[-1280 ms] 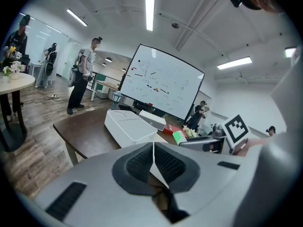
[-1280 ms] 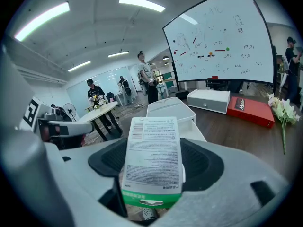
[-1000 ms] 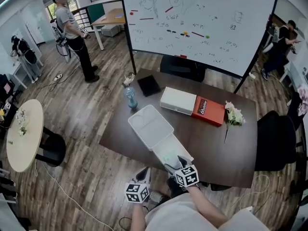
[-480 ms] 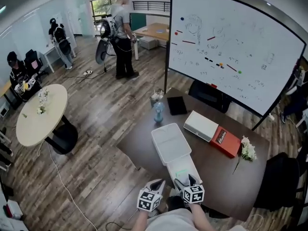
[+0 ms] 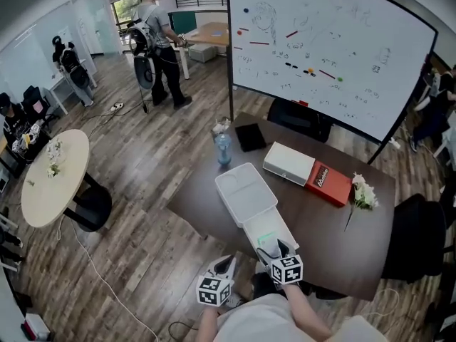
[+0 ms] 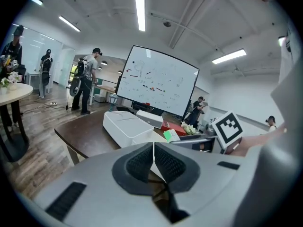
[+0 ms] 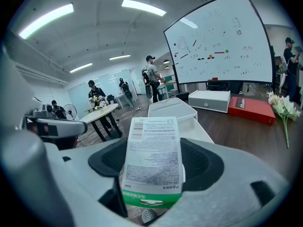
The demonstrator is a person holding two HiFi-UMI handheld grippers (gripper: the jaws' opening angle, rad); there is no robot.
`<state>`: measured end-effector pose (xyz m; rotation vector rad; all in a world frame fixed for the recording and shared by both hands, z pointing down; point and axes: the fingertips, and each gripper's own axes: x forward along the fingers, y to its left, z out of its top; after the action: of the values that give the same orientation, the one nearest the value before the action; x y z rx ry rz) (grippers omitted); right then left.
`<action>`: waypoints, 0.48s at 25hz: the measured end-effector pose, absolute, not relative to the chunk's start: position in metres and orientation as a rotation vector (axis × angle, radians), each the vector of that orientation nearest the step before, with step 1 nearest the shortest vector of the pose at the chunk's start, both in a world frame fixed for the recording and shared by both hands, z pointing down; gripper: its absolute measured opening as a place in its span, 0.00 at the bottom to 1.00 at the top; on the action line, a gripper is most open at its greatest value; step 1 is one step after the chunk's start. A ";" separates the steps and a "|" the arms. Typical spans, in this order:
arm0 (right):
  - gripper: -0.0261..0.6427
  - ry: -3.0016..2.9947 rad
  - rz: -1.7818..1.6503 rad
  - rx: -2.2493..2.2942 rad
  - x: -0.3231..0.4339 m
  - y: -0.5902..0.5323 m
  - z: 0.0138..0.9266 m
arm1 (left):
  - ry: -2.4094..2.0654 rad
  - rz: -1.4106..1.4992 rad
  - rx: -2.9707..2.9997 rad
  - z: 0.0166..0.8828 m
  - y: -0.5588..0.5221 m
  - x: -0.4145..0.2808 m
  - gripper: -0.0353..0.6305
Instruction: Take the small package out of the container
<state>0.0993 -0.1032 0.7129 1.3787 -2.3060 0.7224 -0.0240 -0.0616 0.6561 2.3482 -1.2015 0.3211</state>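
Observation:
A white container [image 5: 246, 194] lies open on the dark table [image 5: 320, 219], its lid folded back towards the far side. My right gripper [image 5: 275, 248] is over the container's near end, shut on the small package [image 7: 154, 160]. The package is a white pouch with black print and a green band, and it shows as a green spot [image 5: 265, 238] in the head view. The container [image 7: 173, 112] lies just beyond the package in the right gripper view. My left gripper [image 6: 153, 157] is shut with nothing between its pads. It hangs off the table's near edge, left of the right gripper [image 6: 227, 129].
On the table lie a white-and-red box [image 5: 306, 173], a bunch of flowers [image 5: 363, 191], a water bottle [image 5: 224, 148] and a black tablet [image 5: 251, 137]. A whiteboard [image 5: 320, 48] stands behind it and a black chair [image 5: 417, 237] to the right. People stand far off at the left.
The head view has swung, so the table sits differently in the picture. The right gripper stays over the container's near end. The left gripper has shifted a little beside it.

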 end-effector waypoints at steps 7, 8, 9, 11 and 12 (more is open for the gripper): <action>0.56 -2.301 0.680 1.404 0.111 -0.108 0.703 | -1.167 0.273 2.378 0.648 -0.076 0.001 0.06; 0.56 -2.298 0.688 1.413 0.113 -0.106 0.703 | -1.154 0.286 2.384 0.650 -0.073 0.005 0.06; 0.56 -2.295 0.696 1.420 0.116 -0.103 0.704 | -1.141 0.295 2.388 0.652 -0.071 0.008 0.06; 0.56 -2.292 0.711 1.428 0.118 -0.099 0.705 | -1.125 0.308 2.391 0.655 -0.068 0.009 0.06; 0.56 -2.293 0.716 1.430 0.116 -0.098 0.705 | -1.121 0.313 2.392 0.655 -0.068 0.007 0.06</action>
<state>0.1161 -0.0985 0.7049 1.4305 -2.2929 0.7156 0.0067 -0.0681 0.6549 2.3915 -1.1214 0.3126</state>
